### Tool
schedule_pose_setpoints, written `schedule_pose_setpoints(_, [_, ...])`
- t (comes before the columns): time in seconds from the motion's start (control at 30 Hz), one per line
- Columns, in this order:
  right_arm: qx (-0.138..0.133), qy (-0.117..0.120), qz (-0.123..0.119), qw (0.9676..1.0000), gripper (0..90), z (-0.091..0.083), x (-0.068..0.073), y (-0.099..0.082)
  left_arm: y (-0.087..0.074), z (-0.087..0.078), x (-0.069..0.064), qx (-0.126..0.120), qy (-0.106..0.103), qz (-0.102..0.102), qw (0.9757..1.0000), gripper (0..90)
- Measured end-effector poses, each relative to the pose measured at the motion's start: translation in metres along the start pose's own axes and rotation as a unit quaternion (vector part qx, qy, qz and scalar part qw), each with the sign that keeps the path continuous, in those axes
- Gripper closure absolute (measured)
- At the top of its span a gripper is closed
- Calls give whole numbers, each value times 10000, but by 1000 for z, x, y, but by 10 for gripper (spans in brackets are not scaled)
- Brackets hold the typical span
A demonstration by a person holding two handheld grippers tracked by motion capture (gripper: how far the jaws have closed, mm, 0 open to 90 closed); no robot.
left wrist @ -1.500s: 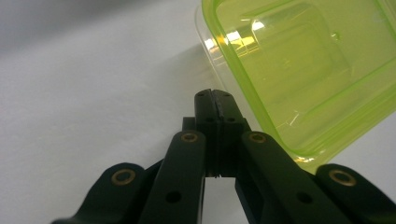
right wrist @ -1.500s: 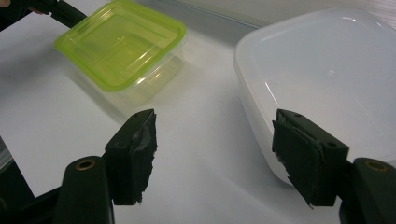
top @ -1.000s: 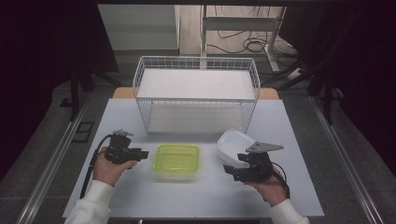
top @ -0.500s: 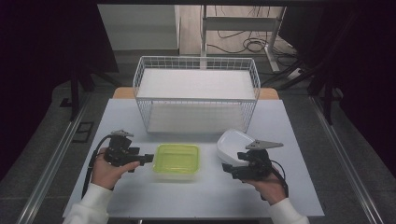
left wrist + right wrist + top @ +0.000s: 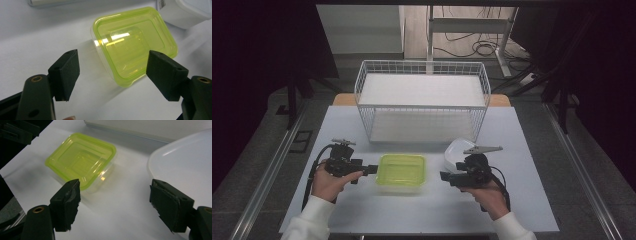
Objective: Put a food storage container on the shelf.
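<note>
My left tongs [image 5: 373, 169] rest low over the pale grey tabletop [image 5: 362, 210], held in my left hand [image 5: 329, 184], and point toward the yellow-green translucent rectangular plastic container [image 5: 402, 172]. Their jaws have just been opening and now stand wide, with nothing pressed between the pads. In the left gripper view, the left tongs [image 5: 112, 75] frame the near corner of the yellow-green container [image 5: 132, 47], which lies just beyond the jaw tips and apart from them.

My right tongs [image 5: 443, 176] are held in my right hand [image 5: 488, 196] on the opposite side of the same container, pointing toward it. In the right gripper view, the right tongs [image 5: 115, 202] stand wide, with bare tabletop between the pads. The yellow-green container [image 5: 81, 160] lies ahead of the left jaw, clear of it. The white translucent plastic container [image 5: 185, 165] lies ahead of the right jaw.

The yellow-green container sits flat on the tabletop, between the two tongs and in front of the white wire basket [image 5: 422, 107]. The white container [image 5: 458, 150] sits just beside my right tongs, near the basket's right front corner. The yellow-green container and the white container are apart from one another.
</note>
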State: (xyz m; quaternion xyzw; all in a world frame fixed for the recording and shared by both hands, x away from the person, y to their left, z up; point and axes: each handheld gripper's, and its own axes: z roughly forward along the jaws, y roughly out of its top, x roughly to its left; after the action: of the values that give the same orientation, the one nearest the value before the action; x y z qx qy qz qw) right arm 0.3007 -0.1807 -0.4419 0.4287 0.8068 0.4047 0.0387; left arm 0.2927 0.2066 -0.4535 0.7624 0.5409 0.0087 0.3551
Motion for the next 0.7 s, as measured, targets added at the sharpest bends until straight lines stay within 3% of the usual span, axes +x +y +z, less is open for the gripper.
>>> schedule_pose_setpoints(0.27, [147, 145, 268, 9994, 289, 22, 11, 11, 2, 12, 5, 86, -242, -208, 9995, 268])
schedule_pose_setpoints(0.3, [165, 137, 314, 9993, 291, 25, 12, 12, 2, 15, 7, 72, -320, -331, 9989, 268])
schedule_pose_setpoints(0.47, [201, 170, 559, 9981, 301, 40, 14, 18, 2, 23, 13, 72, -381, -486, 9981, 279])
schedule_pose_setpoints(0.7, [370, 127, 730, 9966, 335, 60, 15, 18, -1, 35, 23, 106, -645, -798, 9947, 314])
